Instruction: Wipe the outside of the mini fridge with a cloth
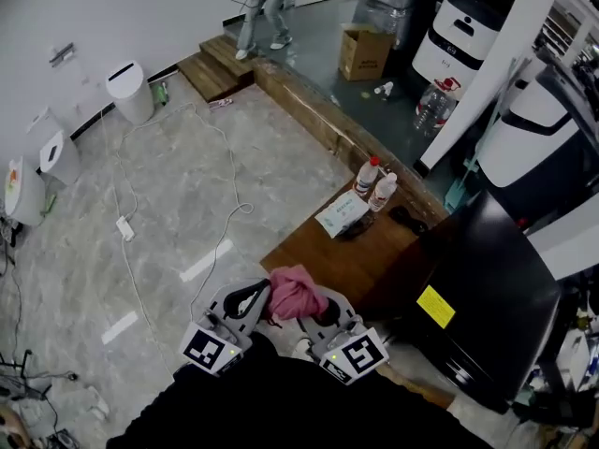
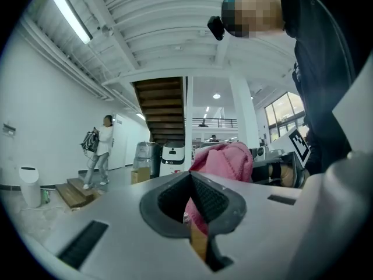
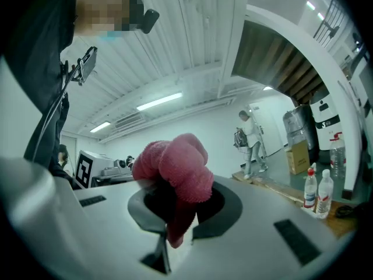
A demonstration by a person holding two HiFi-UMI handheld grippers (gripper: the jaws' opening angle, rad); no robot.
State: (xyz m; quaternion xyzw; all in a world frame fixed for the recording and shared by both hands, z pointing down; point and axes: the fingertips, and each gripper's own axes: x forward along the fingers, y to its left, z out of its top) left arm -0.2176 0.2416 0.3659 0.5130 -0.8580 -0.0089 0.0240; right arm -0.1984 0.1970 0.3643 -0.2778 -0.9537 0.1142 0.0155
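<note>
I am holding both grippers low and close in front of me, well apart from the mini fridge (image 1: 491, 288). It is standing black and closed off to my right, beside the wooden platform (image 1: 323, 260), and nothing is touching it, so I am judging that the wiping has not begun.

The pink cloth (image 1: 294, 293) is sitting bunched between the two grippers. The right gripper (image 3: 175, 217) is doing the holding. In its own view a tail of the terry is hanging down, pinched between the jaws, while the rest is ballooning over them. I am reading that wad as deliberate, since it offers a thick, soft face to press against the fridge panels.

The left gripper (image 2: 190, 203) is showing its jaws drawn together, pad against pad, with the cloth just beyond their tips. I am judging that it is gripping nothing and only keeping alongside.

Counting what matters, I am seeing:
- two grippers
- one cloth
- one fridge, carrying one yellow sticker (image 1: 435, 305)
- two spray bottles (image 1: 368, 176) standing side by side at the platform's far edge
- one pack of wipes (image 1: 342, 216) just beside the bottles
</note>
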